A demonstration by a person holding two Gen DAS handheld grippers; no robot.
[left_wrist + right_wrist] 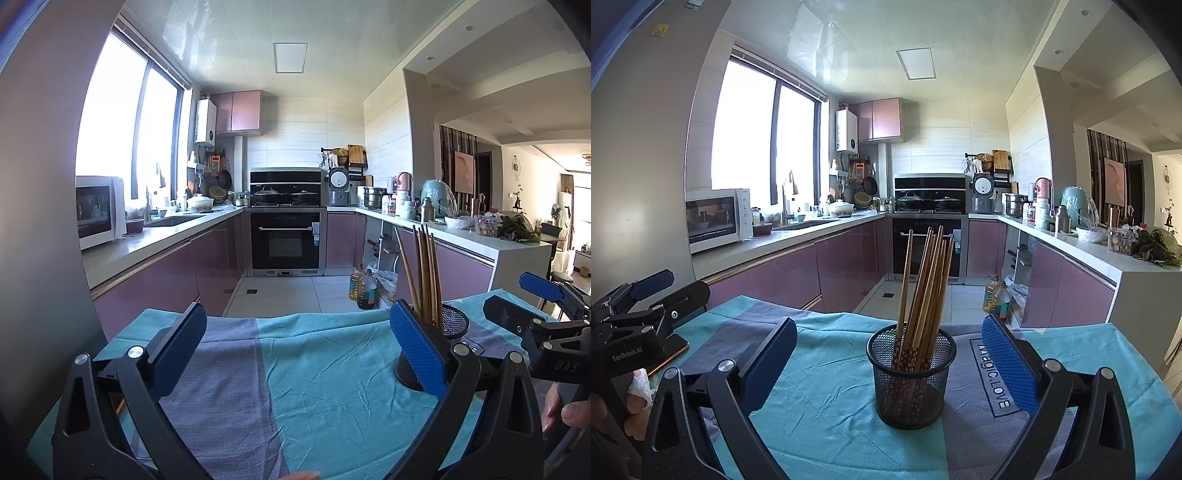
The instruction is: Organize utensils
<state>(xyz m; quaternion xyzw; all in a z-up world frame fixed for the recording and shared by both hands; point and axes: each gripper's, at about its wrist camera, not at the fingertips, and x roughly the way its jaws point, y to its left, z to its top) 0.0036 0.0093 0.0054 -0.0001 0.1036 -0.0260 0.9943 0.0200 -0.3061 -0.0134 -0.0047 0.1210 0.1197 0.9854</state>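
Observation:
A black mesh holder (911, 376) stands on the teal and grey tablecloth (820, 398), centred between my right gripper's open fingers. Several wooden chopsticks (925, 295) stand upright in it, leaning slightly. My right gripper (890, 369) is open and empty, its blue pads on either side of the holder and apart from it. In the left wrist view the holder (452, 328) and chopsticks (424, 273) sit behind the right pad (417, 350). My left gripper (295, 350) is open and empty over bare cloth (314, 376). The right gripper also shows at the far right (532, 306).
The table's far edge (849, 314) drops to the kitchen floor. Oil bottles (995, 299) stand on the floor beyond it. Purple cabinets and counters line both sides, with an oven (927, 243) at the back. The left gripper (653, 295) shows at the left edge.

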